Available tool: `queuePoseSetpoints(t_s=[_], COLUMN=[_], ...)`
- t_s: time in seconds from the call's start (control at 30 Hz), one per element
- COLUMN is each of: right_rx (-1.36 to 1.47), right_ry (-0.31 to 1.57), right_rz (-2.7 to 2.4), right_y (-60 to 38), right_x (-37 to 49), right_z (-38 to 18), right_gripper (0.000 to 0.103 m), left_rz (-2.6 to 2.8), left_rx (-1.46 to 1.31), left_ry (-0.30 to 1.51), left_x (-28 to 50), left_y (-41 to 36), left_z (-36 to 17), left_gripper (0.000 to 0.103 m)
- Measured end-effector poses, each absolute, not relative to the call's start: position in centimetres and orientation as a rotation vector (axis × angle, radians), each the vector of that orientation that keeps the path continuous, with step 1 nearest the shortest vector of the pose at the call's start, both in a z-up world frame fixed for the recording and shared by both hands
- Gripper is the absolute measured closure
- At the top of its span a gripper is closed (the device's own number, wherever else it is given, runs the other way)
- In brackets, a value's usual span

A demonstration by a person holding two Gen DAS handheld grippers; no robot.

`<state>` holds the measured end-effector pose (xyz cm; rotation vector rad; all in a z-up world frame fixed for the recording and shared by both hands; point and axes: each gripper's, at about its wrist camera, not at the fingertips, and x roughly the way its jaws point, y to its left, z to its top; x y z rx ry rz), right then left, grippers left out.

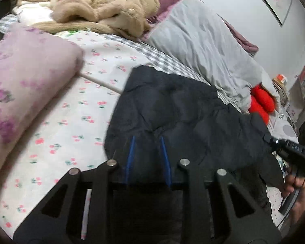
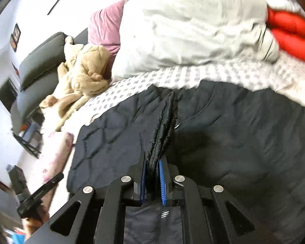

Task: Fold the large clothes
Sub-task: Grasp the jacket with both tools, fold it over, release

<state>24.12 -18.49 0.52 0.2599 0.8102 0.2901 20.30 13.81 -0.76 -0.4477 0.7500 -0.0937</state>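
Note:
A dark navy quilted jacket [image 1: 172, 109] lies spread on the bed. My left gripper [image 1: 147, 140] hovers over its near edge with the blue-padded jaws apart and nothing visibly pinched between them. In the right wrist view the jacket [image 2: 233, 132] fills the lower half. My right gripper [image 2: 152, 160] is shut on a bunched ridge of the jacket's fabric [image 2: 164, 122], which rises in a fold between the blue pads. The right gripper's body and the hand holding it show at the far right of the left wrist view [image 1: 290, 148].
The bed has a floral sheet [image 1: 71, 122] and a checked sheet [image 2: 172, 77]. A pink floral pillow [image 1: 20, 81], a beige plush garment [image 1: 103, 8], a grey duvet [image 1: 203, 40] and a red item [image 1: 262, 101] surround the jacket.

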Motion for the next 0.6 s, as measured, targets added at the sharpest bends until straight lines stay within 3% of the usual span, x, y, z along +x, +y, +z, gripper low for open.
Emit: queuePoseSetpoints(t_s=[0.27, 0.47, 0.5, 0.6], right_rx=[0.156, 0.145, 0.164, 0.268], right_ry=[0.965, 1.011, 1.009, 1.021], right_rz=[0.124, 0.032, 0.031, 0.045], right_y=[-21.5, -23.7, -24.0, -26.0], right_x=[25.0, 25.5, 25.4, 24.3], right_z=[-7.7, -10.8, -10.5, -9.2], right_gripper=[0.092, 0.091, 0.091, 0.082], left_rz=[-0.068, -0.045, -0.040, -0.022], left_rx=[-0.388, -0.396, -0.400, -0.385], left_ry=[0.903, 0.922, 0.925, 0.903], left_x=[22.6, 22.5, 22.4, 21.7], left_y=[11.5, 11.5, 11.4, 11.1], left_z=[-5.0, -4.5, -3.9, -2.0], left_gripper=[0.076, 0.074, 0.067, 0.027])
